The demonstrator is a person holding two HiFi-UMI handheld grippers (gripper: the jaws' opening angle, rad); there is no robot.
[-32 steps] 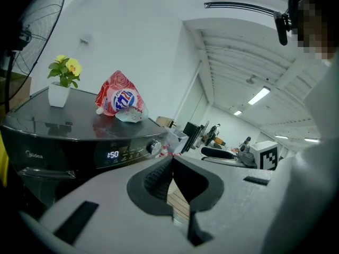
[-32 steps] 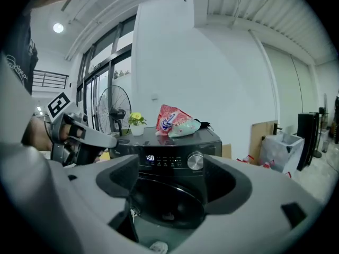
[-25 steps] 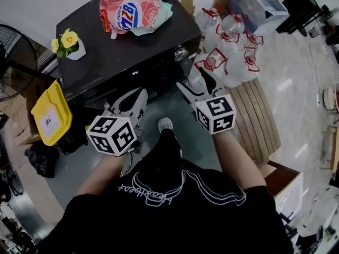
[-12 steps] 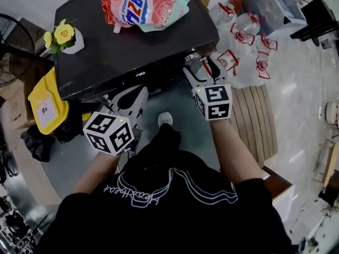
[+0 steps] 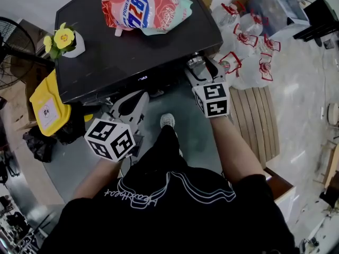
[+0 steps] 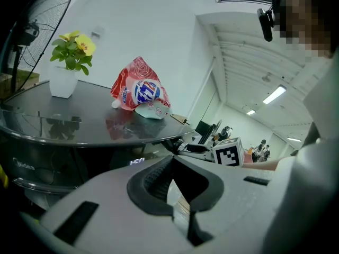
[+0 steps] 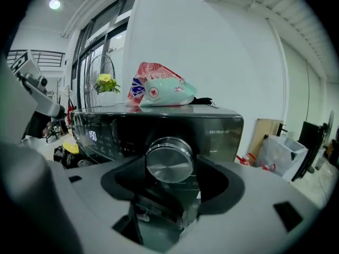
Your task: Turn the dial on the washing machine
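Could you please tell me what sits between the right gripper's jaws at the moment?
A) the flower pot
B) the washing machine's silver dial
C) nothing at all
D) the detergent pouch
B: in the right gripper view the silver dial sits between the jaws of the right gripper, which have just been closing, with a gap showing on each side.

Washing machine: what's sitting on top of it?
A red-and-pink pouch and a small white pot of yellow flowers sit on the washing machine. Whatever lies beneath the pouch is covered.
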